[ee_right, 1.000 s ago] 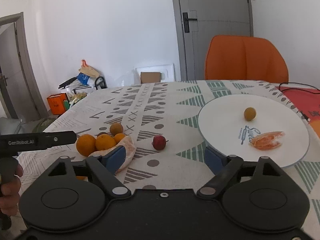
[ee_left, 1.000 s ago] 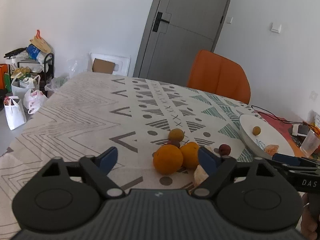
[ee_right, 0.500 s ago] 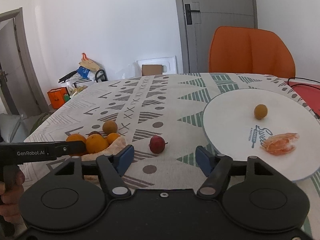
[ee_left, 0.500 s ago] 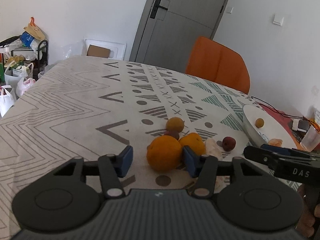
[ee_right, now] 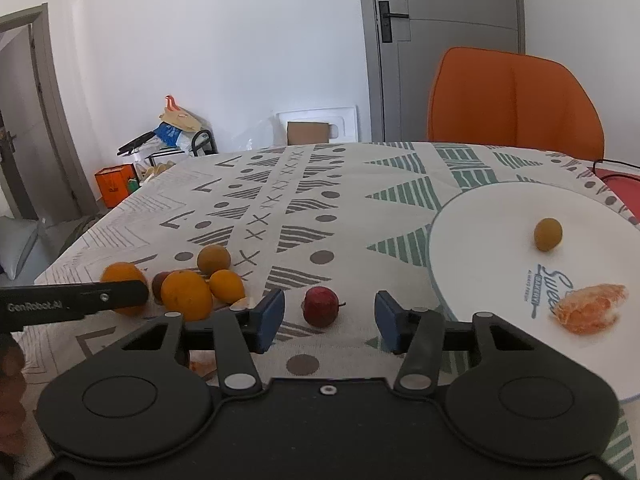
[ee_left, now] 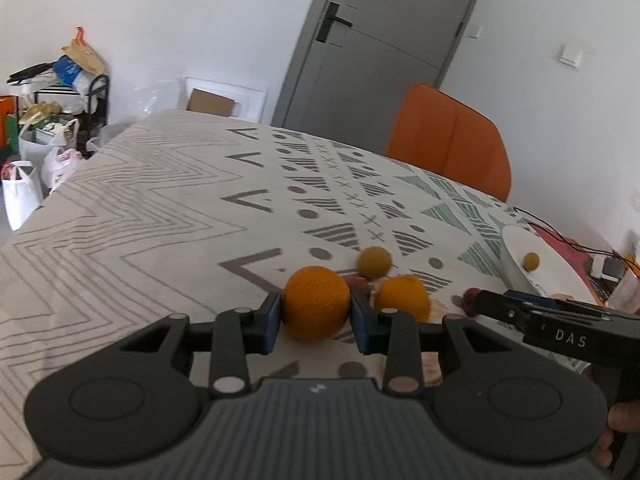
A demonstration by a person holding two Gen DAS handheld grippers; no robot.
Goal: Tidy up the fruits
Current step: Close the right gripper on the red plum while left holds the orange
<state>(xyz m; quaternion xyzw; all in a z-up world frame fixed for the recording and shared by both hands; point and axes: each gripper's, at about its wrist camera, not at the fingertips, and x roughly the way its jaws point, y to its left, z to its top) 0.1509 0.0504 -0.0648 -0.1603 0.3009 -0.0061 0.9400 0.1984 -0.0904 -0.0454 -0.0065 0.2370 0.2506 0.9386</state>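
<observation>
White plate (ee_right: 472,216) at right of surface (ee_right: 352,176): holds one small yellow-brown fruit (ee_right: 547,233) and a peeled orange segment cluster (ee_right: 588,314), apart. Left tool (ee_left: 316,320): closing, blue pads touching both sides of the near orange (ee_left: 316,307). Right tool (ee_right: 329,321): closing, small red fruit (ee_right: 320,306) between pads, untouched. Remaining oranges (ee_right: 187,294) clustered left on surface.

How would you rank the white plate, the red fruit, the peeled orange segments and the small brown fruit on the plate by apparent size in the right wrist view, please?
1. white plate
2. peeled orange segments
3. red fruit
4. small brown fruit, though it lies farther back, so its ranking against the red fruit is unsure.
</observation>
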